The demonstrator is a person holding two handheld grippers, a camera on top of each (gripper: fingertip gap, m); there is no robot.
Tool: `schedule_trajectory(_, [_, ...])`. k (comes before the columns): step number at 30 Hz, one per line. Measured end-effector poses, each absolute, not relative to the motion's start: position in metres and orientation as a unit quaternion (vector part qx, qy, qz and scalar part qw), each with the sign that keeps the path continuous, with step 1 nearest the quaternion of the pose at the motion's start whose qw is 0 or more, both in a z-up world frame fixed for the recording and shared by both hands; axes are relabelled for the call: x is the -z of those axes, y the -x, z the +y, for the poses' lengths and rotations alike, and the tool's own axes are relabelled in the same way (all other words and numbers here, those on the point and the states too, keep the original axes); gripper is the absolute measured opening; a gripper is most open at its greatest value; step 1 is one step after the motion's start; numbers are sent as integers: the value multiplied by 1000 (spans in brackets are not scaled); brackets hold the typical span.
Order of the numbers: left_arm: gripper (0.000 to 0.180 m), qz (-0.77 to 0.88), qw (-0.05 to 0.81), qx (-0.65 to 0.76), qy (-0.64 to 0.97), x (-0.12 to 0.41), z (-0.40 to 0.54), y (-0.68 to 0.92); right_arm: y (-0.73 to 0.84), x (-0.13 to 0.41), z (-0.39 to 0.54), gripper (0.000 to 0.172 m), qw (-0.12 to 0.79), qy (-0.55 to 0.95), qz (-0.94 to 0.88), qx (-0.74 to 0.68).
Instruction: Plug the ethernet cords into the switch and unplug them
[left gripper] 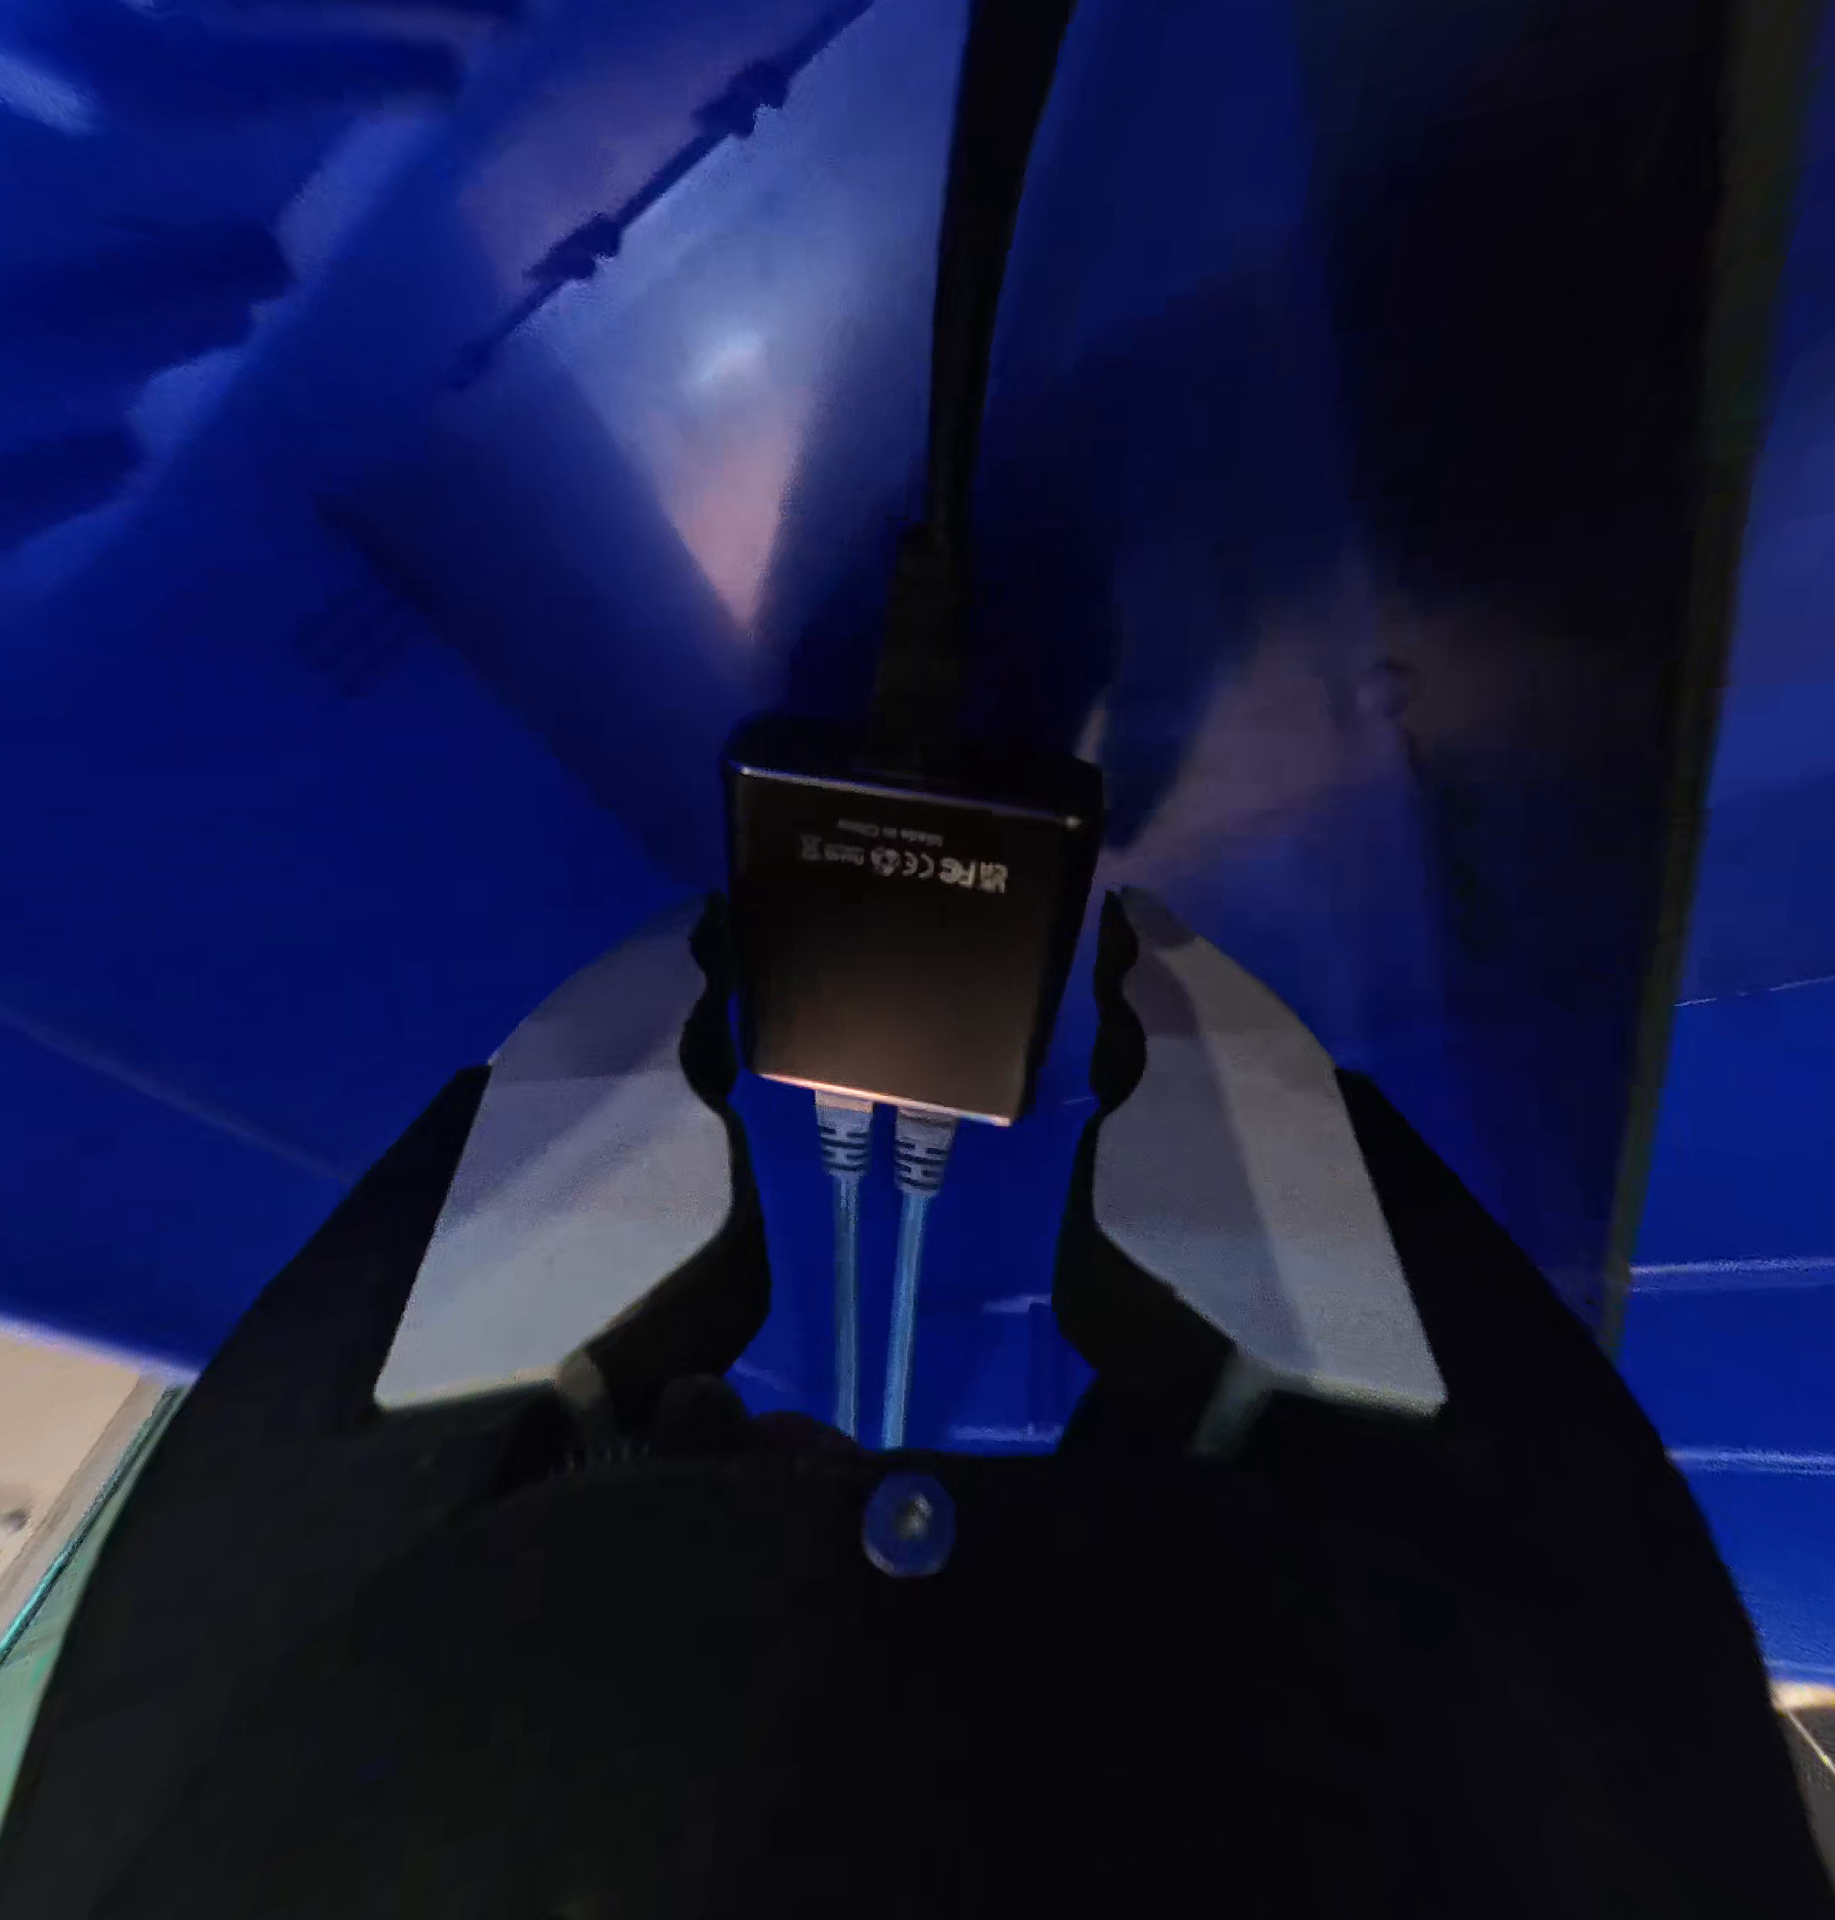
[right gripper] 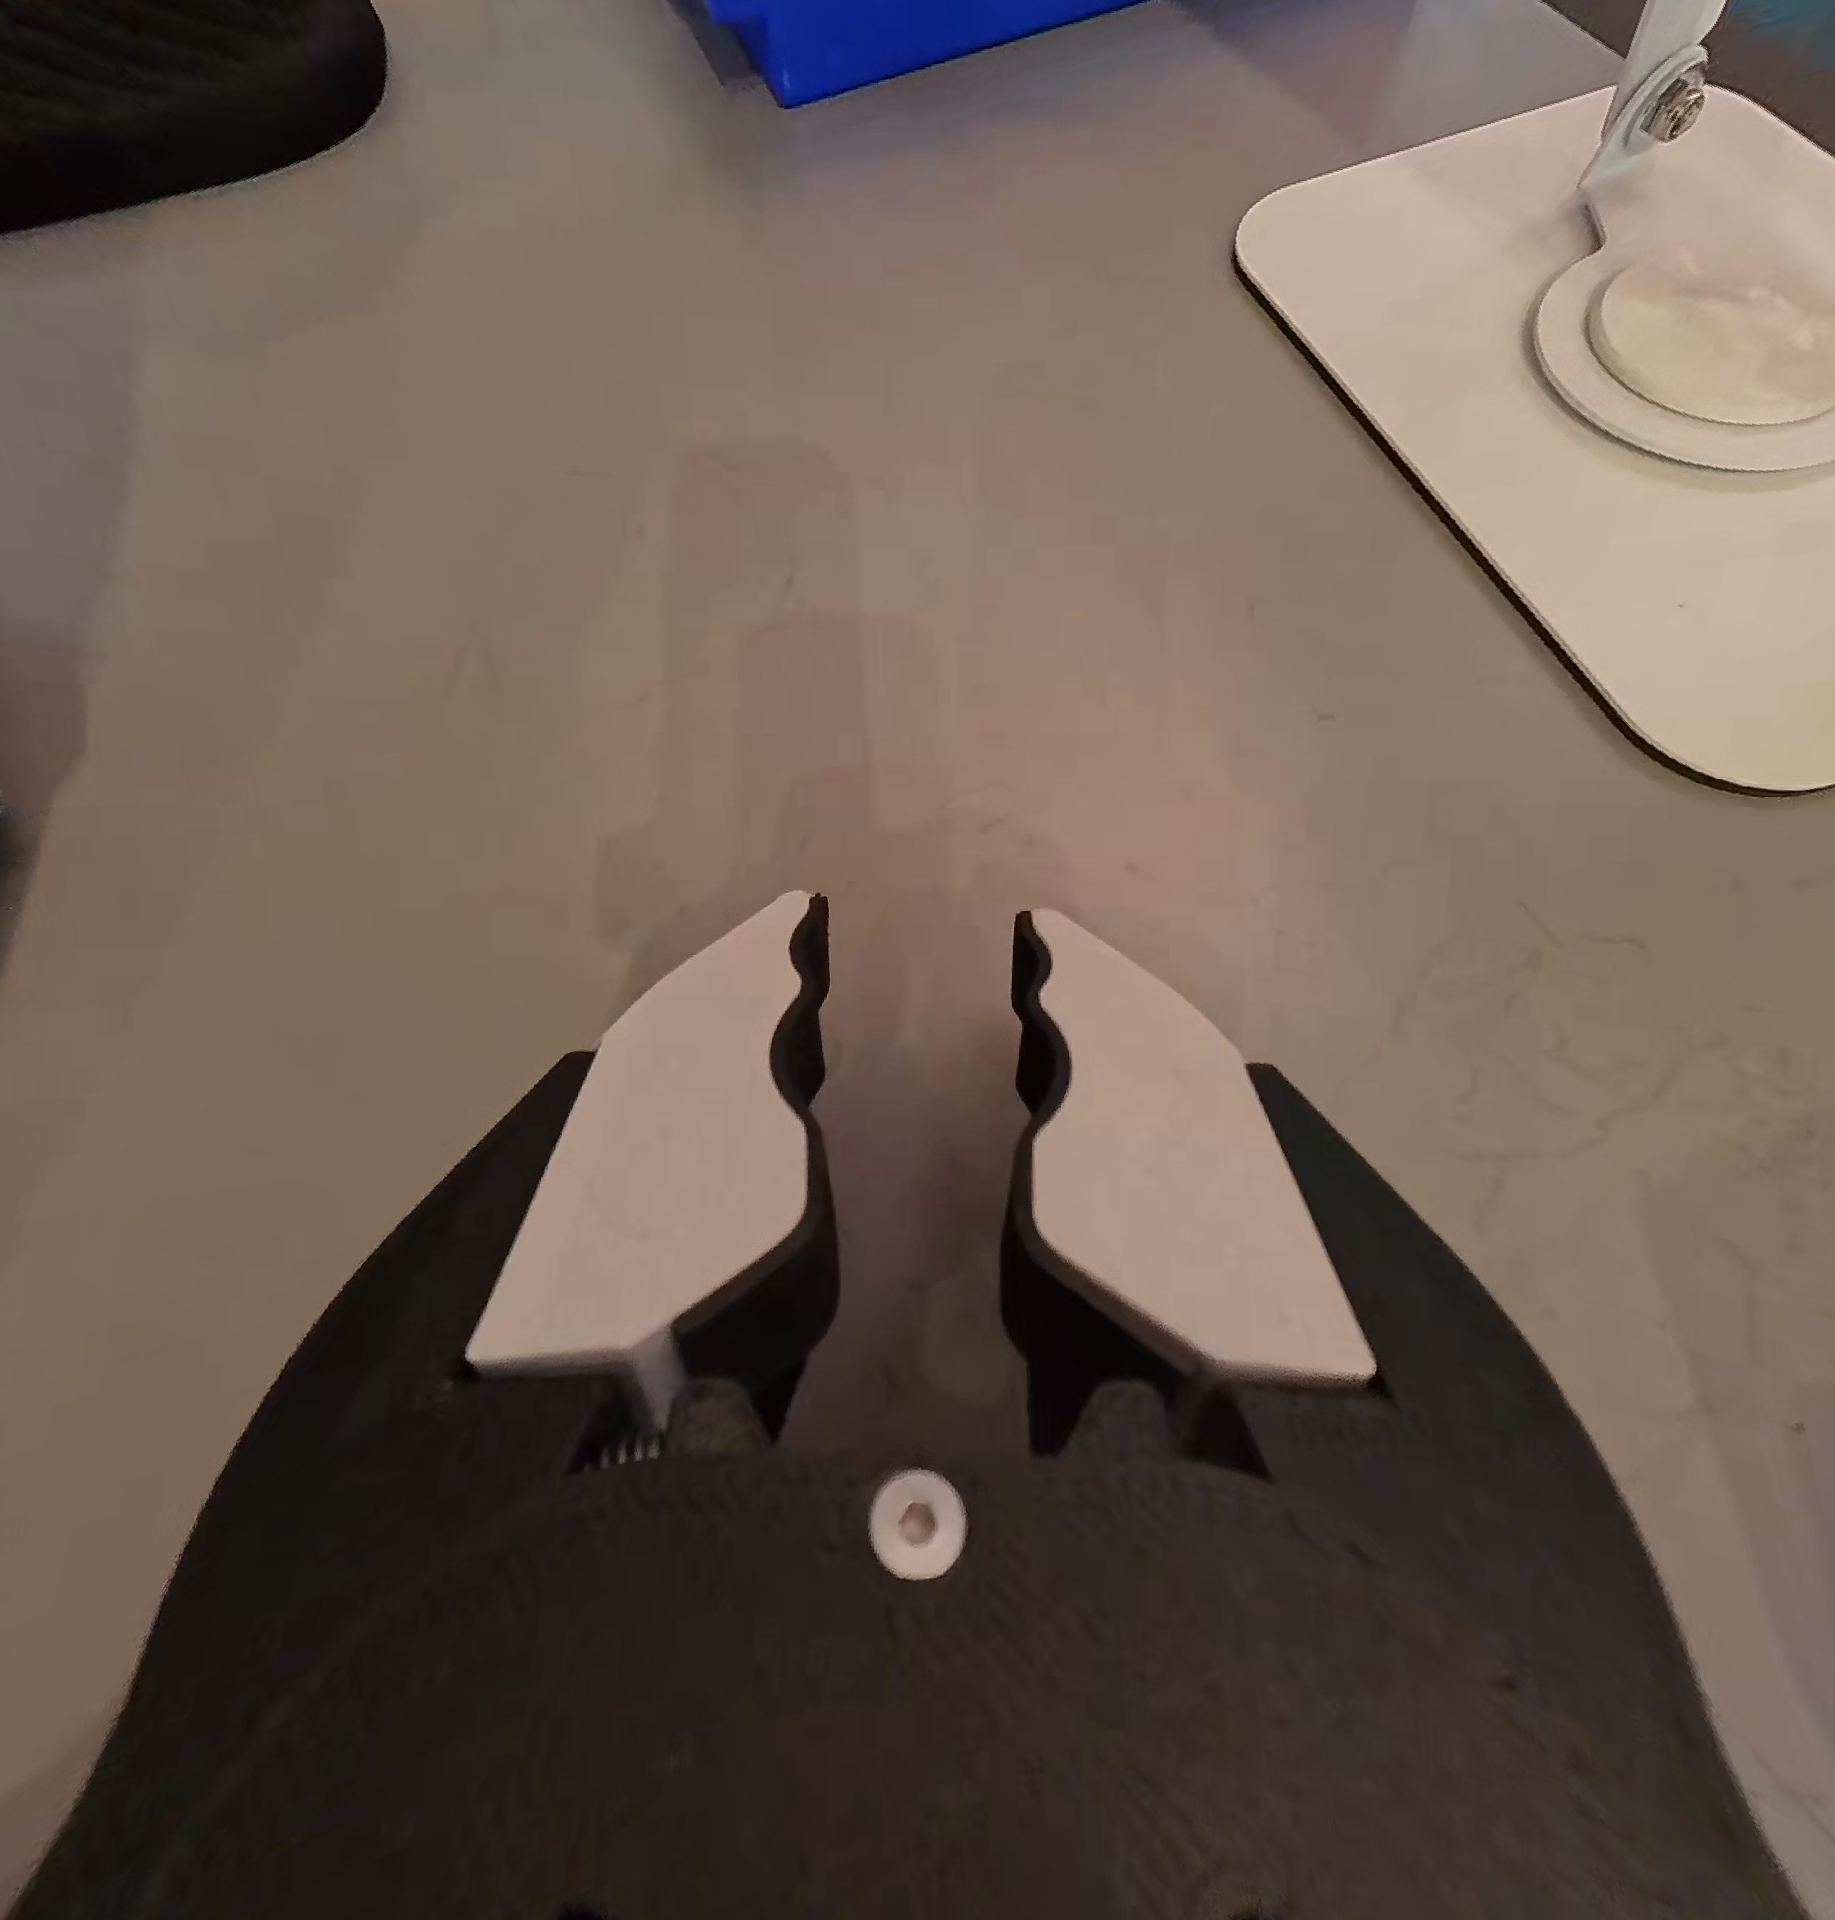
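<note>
Left wrist view: camera sits behind the left tool [left gripper: 908, 925], looks forward along its fingers, very close to a small black switch [left gripper: 908, 914]; blue bin walls [left gripper: 373, 520] fill the dim background. Right wrist view: camera behind the right tool [right gripper: 921, 920], tilted down at the grey worktop [right gripper: 892, 520] from near. Shared region: possibly the blue bin [right gripper: 892, 42], seen at the right view's top edge.

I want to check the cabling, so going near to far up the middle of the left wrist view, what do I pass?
Two light-blue ethernet cords → black switch, between the open hand-held gripper's fingers → black cable → blue bin wall.
</note>
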State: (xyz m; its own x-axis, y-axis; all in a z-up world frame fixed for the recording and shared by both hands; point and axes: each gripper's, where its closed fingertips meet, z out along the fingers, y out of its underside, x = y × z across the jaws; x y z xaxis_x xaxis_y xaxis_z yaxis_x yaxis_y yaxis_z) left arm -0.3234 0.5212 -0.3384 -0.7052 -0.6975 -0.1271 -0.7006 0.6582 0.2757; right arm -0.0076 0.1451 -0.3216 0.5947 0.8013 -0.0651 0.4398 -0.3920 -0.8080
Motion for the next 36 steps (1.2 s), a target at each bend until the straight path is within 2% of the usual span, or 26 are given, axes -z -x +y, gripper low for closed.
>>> schedule_trajectory(7, [63, 903, -7, -134, 409, 346, 518, 328, 8, 321, 144, 34, 393, 799, -391, -233])
schedule_trajectory(14, [63, 874, 59, -191, 443, 306, 539, 330, 9, 321, 143, 33, 391, 798, -394, -234])
schedule_trajectory(22, [62, 817, 247, -238, 464, 214, 525, 325, 10, 321, 143, 35, 391, 796, -394, -239])
schedule_trajectory(30, [62, 700, 438, -276, 492, 120, 442, 330, 8, 316, 146, 40, 404, 794, -381, -246])
schedule_trajectory(36, [62, 581, 575, -256, 516, 97, 350, 288, 25, 276, 152, 46, 458, 765, -337, -301])
